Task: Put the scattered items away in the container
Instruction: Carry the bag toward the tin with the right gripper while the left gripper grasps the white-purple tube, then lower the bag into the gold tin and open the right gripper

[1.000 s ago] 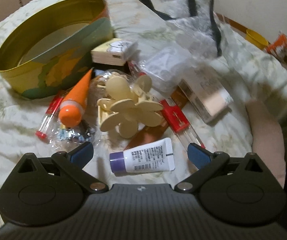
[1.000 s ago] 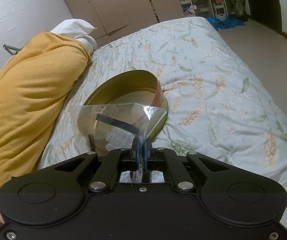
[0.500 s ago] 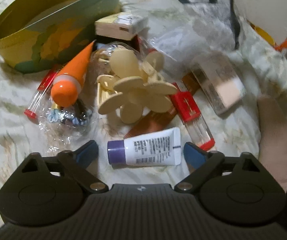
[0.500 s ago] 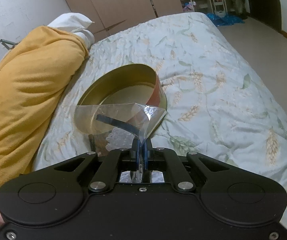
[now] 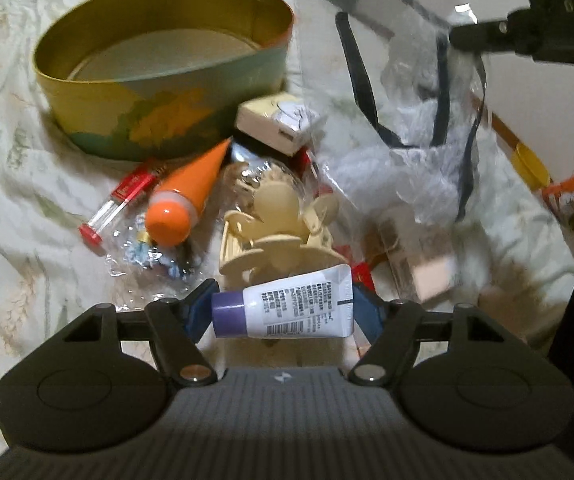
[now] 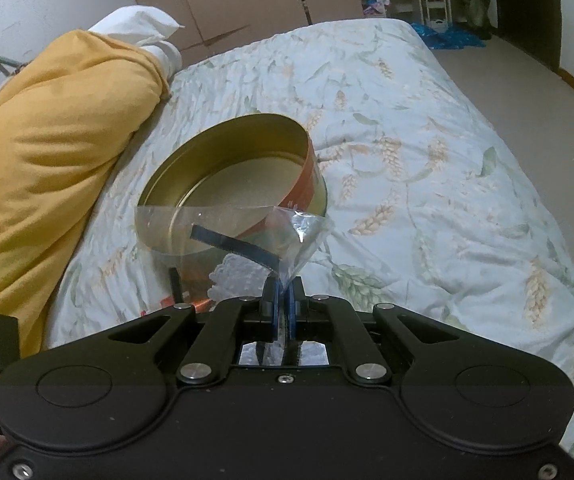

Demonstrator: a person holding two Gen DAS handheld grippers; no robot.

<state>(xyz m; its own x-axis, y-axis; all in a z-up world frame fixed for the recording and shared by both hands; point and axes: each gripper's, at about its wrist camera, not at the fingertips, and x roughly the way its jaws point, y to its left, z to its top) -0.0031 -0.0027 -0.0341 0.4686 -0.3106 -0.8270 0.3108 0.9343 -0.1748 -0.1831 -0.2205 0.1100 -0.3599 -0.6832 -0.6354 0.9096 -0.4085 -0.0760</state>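
Items on the bed, counted by kind

One round tin (image 5: 167,92); one white tube with a purple cap (image 5: 287,304); one orange cone-shaped tube (image 5: 185,196); one cream flower-shaped hair clip (image 5: 279,224); two red-capped clear tubes, one left of the orange tube (image 5: 117,208), the other partly hidden; one small cream box (image 5: 275,120); one clear plastic bag with dark straps (image 5: 419,128); one small packet of trinkets (image 5: 147,256); one yellow blanket (image 6: 47,152).

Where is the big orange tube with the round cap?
In the left wrist view, the orange tube lies on the bed left of centre, just before the round yellow tin, beside the cream flower-shaped clip.
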